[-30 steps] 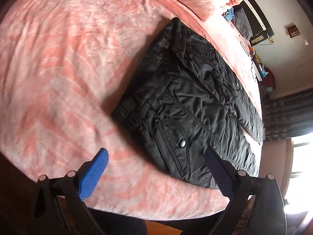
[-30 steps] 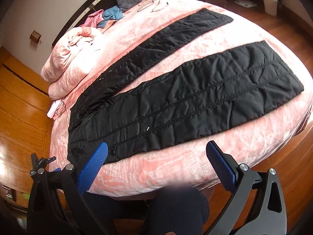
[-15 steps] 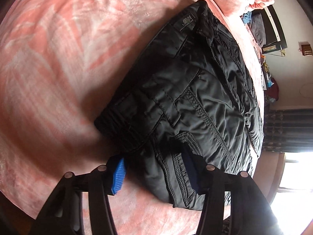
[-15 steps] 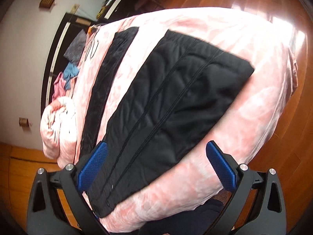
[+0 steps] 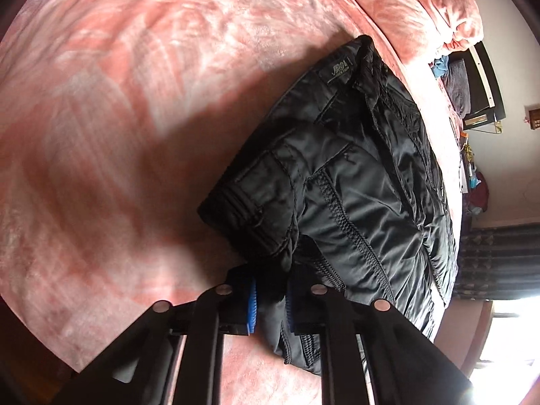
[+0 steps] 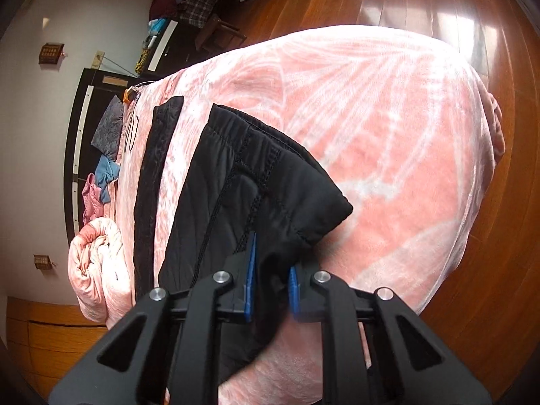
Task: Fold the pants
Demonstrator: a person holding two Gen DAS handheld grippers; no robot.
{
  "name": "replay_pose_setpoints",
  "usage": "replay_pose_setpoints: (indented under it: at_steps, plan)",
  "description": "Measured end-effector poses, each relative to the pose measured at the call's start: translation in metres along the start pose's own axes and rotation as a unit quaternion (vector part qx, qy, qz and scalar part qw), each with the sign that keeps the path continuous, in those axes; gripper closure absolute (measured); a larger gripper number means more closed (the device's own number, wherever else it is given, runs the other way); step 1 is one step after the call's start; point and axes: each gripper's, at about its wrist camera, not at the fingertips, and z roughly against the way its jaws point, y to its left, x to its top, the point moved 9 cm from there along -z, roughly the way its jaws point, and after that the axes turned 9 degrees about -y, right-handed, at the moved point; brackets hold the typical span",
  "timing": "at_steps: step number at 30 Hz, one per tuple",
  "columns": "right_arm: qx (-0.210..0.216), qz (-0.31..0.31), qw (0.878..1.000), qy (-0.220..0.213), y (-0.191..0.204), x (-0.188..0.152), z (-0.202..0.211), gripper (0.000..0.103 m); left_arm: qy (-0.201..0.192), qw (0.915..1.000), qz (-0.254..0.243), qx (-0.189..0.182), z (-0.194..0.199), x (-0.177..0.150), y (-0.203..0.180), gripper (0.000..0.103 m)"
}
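Observation:
Black padded pants (image 5: 354,182) lie spread on a pink bed. In the left wrist view I see the waist end with pockets and a label. My left gripper (image 5: 271,298) is shut on the near waistband corner, which is bunched between the blue pads. In the right wrist view the near pant leg (image 6: 236,202) ends in a hem, and the far leg (image 6: 152,175) lies beside it. My right gripper (image 6: 271,290) is shut on the near hem corner, which is lifted a little off the bed.
The pink patterned blanket (image 6: 388,118) covers the bed. A rolled pink duvet (image 6: 94,270) lies at the head end. Loose clothes (image 6: 108,155) lie at the far edge by a dark headboard. Wooden floor (image 6: 472,17) surrounds the bed.
Both grippers moved in onto the pants and closed. The left now pinches the waistband corner and the right pinches the leg hem; both were open a second ago.

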Motion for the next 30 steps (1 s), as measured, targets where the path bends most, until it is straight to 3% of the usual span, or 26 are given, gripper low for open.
replay_pose_setpoints:
  at_steps: [3,7,9,12,13,14,15,16,17,18,20,23,24,27,30]
  plan:
    - [0.013,0.026,1.0,-0.003,0.018,-0.004,0.014,0.091,-0.012,0.9997,0.02,0.001,0.014,0.009,0.007,0.091]
    - [0.002,0.06,0.998,0.028,0.021,-0.026,0.011,0.092,-0.028,0.9993,0.02,0.014,0.033,0.023,0.022,0.092]
    - [-0.022,0.074,0.996,0.047,0.009,-0.038,-0.001,0.092,-0.012,0.999,0.03,0.03,0.023,0.022,0.04,0.091]
    - [-0.03,0.075,0.995,0.063,-0.002,-0.044,-0.011,0.088,0.012,0.9992,0.029,0.026,0.009,0.021,0.047,0.079]
    - [-0.025,0.071,0.995,0.071,0.0,-0.043,-0.01,0.082,0.016,0.9992,0.027,0.024,0.01,0.023,0.046,0.074]
    - [-0.022,0.074,0.994,0.08,0.003,-0.042,-0.006,0.069,0.02,0.9992,0.024,0.022,0.013,0.024,0.046,0.07]
    - [-0.027,0.083,0.993,0.081,0.006,-0.037,0.001,0.058,0.02,0.9992,0.016,0.03,0.019,0.028,0.046,0.056]
    - [-0.043,0.099,0.992,0.067,0.008,-0.027,0.011,0.032,0.011,0.999,0.005,0.043,0.028,0.033,0.047,0.038]
    - [-0.064,0.12,0.989,0.05,0.01,-0.016,0.022,0.021,-0.007,0.9983,-0.011,0.056,0.04,0.042,0.046,0.03]
    - [-0.083,0.14,0.986,0.04,0.013,-0.005,0.031,0.02,-0.03,0.9963,-0.035,0.073,0.053,0.052,0.044,0.024]
    - [-0.095,0.168,0.981,0.027,0.026,0.017,0.043,0.02,-0.058,0.99,-0.086,0.095,0.07,0.08,0.03,0.022]
    - [-0.073,0.203,0.976,0.027,0.068,0.038,0.039,0.02,-0.076,0.9832,-0.144,0.082,0.072,0.127,-0.005,0.011]
    - [-0.054,0.205,0.977,0.034,0.087,0.041,0.032,0.02,-0.081,0.9809,-0.163,0.07,0.067,0.144,-0.021,0.006]
    - [0.016,0.179,0.982,0.064,0.142,0.045,-0.002,0.012,-0.082,0.9753,-0.201,0.04,0.035,0.189,-0.071,0.004]
    - [0.036,0.166,0.981,0.092,0.184,0.043,-0.047,0.012,-0.031,0.9825,-0.182,-0.023,-0.021,0.216,-0.116,0.004]
